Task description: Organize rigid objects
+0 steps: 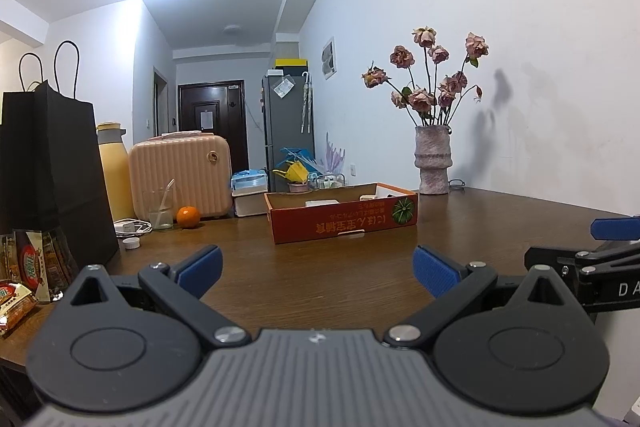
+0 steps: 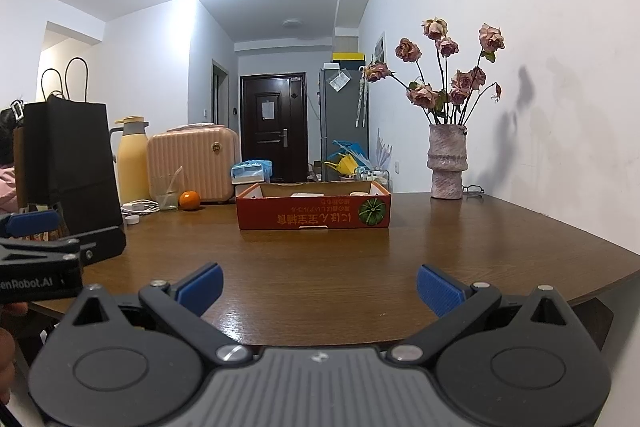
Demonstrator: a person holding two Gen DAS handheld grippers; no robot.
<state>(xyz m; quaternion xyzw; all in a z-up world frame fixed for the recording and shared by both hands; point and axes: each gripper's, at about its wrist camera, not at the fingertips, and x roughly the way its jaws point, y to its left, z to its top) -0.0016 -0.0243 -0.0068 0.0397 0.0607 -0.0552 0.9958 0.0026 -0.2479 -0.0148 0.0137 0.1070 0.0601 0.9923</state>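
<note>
wooden table [image 1: 320,267] is faced by both grippers, left [image 1: 318,269] and right [image 2: 319,287], held spread wide and empty at its near edge; small items are seen in the box [image 2: 313,213] beyond, likely the sorting spot.

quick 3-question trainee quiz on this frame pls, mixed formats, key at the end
1. True or false: the left gripper and right gripper both have their jaws spread with nothing between them.
2. Multiple choice: the orange on the table sits nearest to: A) the flower vase B) the drinking glass C) the glasses by the wall.
3. Fill in: the red cardboard tray has a picture of a green ____ on its front wall.

Key: 1 true; 2 B; 3 pumpkin
</note>
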